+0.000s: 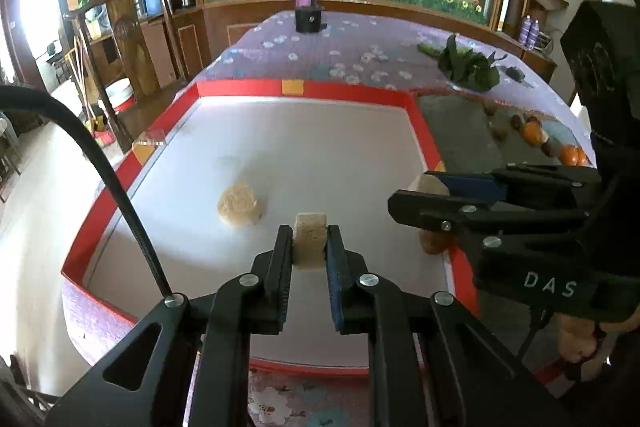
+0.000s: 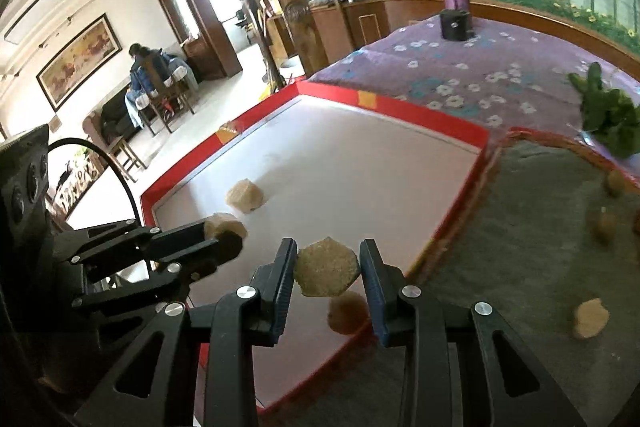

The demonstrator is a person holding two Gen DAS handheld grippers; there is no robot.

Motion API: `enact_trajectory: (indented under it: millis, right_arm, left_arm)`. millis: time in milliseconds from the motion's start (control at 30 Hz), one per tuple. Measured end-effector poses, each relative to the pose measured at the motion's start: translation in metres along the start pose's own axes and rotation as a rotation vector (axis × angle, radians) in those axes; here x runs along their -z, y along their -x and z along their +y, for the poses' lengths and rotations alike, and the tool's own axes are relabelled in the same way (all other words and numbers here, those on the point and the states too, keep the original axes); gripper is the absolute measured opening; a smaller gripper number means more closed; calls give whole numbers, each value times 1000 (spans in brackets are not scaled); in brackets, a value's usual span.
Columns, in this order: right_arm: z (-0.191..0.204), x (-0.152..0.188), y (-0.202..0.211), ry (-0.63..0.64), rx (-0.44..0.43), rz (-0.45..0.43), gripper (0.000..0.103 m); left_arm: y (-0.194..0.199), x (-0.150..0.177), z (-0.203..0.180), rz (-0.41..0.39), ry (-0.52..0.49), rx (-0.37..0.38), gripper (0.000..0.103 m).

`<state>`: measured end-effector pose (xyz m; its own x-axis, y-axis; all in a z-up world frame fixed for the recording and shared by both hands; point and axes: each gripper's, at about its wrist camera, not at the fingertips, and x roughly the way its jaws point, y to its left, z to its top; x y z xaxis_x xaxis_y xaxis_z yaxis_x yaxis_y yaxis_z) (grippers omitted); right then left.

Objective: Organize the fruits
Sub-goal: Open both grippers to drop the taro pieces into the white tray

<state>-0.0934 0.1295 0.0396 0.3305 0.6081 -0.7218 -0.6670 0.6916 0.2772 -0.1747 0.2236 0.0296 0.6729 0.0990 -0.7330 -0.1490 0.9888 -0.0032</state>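
From the left wrist view, the left gripper (image 1: 308,247) is clamped on a small tan block (image 1: 309,241), pinched across its narrow sides and held over the near part of the red-rimmed tray (image 1: 240,89). A rounder tan piece (image 1: 239,206) lies alone on the tray's white floor, toward its near left. At the tray's right edge the right gripper (image 1: 418,201) comes in sideways with another tan lump (image 1: 429,184) between its tongs, and a browner piece (image 1: 434,243) sits below it against the near right rim. Beyond that rim lies a grey mat (image 1: 456,123) with oranges (image 1: 534,133) along its far right side, and leafy greens (image 1: 470,65) on the flowered cloth behind.

From the right wrist view, the right gripper (image 2: 328,269) has its tongs closed on a six-sided tan piece (image 2: 326,273), pads pressing its opposite flat faces, held just above the tray's near right rim. The brown piece (image 2: 346,311) lies on the tray floor right below it. The left gripper (image 2: 224,235) stands to the left, shut on its own block.

These pieces look dry, light and rough-skinned, so I'd judge they won't slip, but they may crumble if squeezed hard; flat opposite faces are the sensible place to take them.
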Motion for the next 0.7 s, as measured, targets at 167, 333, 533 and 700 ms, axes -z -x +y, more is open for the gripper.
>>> enact_trajectory:
  millis: [167, 333, 533, 700]
  right_arm:
    - [5, 1, -2, 12, -19, 8, 36]
    - [2, 0, 17, 14, -14, -48, 36]
    - [-39, 7, 60, -52, 43, -130, 36]
    - [-100, 31, 110, -156, 151, -184, 39]
  left_arm:
    - [-3, 3, 4, 25, 10, -41, 20]
    - [8, -2, 0, -12, 10, -67, 55]
    - [30, -16, -33, -86, -58, 7, 68]
    - [31, -27, -78, -92, -148, 99, 72]
